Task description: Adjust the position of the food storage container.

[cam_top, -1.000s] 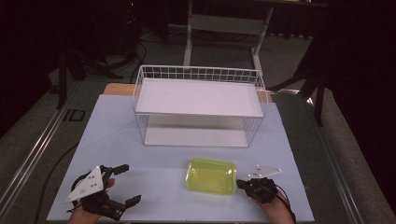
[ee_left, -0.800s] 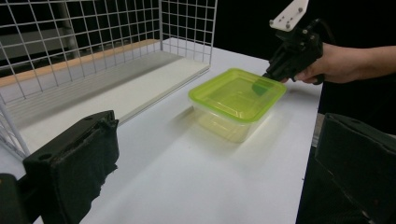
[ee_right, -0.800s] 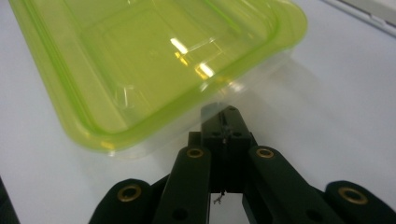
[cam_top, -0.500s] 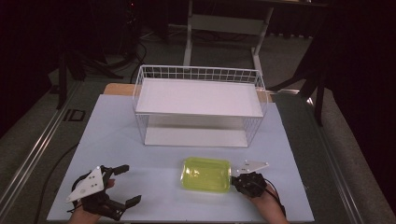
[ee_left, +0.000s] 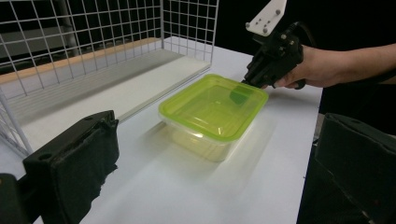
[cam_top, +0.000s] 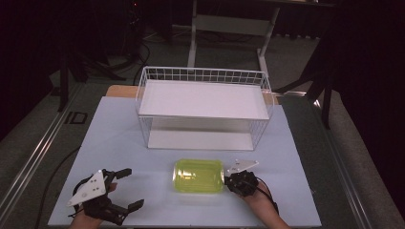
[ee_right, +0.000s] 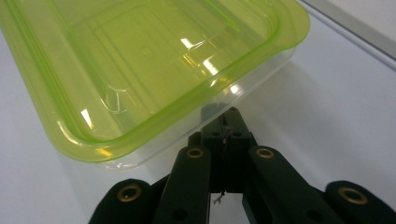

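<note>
- Right gripper [cam_top: 233,180], jaws pressed together, nudged the green-lidded container [cam_top: 198,175] sideways.
- Left gripper [cam_top: 128,188] hung idle w/ jaws spread.
- Next prob. needs a steady push.

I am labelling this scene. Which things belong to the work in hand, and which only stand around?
In the work: green-lidded container; right gripper, shut at its edge.
Standing around: left gripper, open; white wire basket; white table.

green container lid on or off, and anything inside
On. The green lid sits flat over the clear container, its rim overhanging the walls. Through the lid and walls nothing shows inside, so it looks empty.
</note>
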